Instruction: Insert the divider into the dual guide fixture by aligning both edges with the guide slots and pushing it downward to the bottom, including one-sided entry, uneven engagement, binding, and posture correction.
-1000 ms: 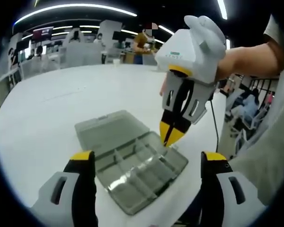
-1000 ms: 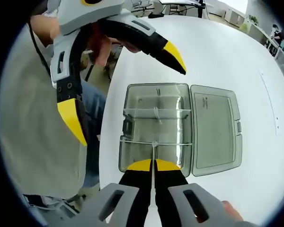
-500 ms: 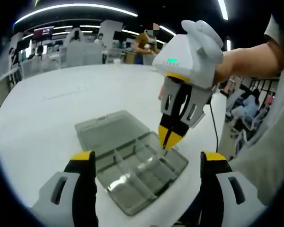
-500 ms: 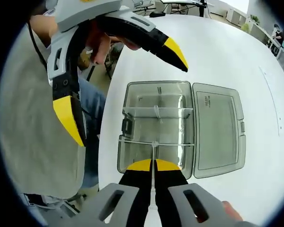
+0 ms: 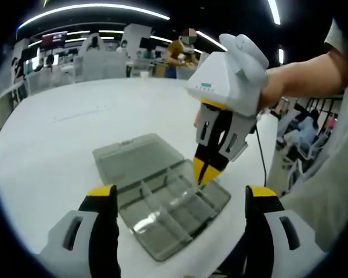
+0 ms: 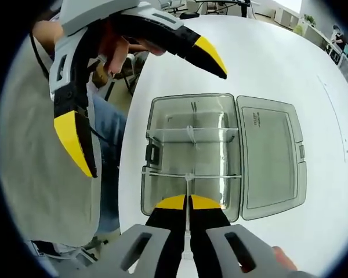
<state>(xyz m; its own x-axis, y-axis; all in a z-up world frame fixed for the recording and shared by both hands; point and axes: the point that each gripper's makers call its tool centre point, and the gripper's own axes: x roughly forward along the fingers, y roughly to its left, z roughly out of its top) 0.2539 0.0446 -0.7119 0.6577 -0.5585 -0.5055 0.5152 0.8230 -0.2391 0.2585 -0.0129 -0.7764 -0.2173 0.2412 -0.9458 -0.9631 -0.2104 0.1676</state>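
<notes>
A clear grey compartment box [image 6: 168, 152] lies open on the white table, its lid [image 6: 272, 155] folded flat beside it. Two clear cross walls [image 6: 191, 134] stand in it. My right gripper [image 6: 188, 202] is shut on a thin clear divider [image 6: 187, 184], seen edge-on and meeting the nearer cross wall. In the left gripper view the right gripper [image 5: 207, 172] points down at the box's [image 5: 162, 200] far right edge. My left gripper [image 5: 181, 194] is open wide, low in front of the box, with nothing in it. Its yellow-tipped fingers [image 6: 75, 139] straddle the box's end in the right gripper view.
The white table [image 5: 75, 127] stretches wide around the box. A person's hand [image 5: 301, 75] holds the right gripper, and their grey clothing [image 6: 40, 174] is close beside the table edge. Desks and people stand far behind.
The right gripper has come slightly closer to the box, still shut on the divider. The left gripper stays open and has barely moved.
</notes>
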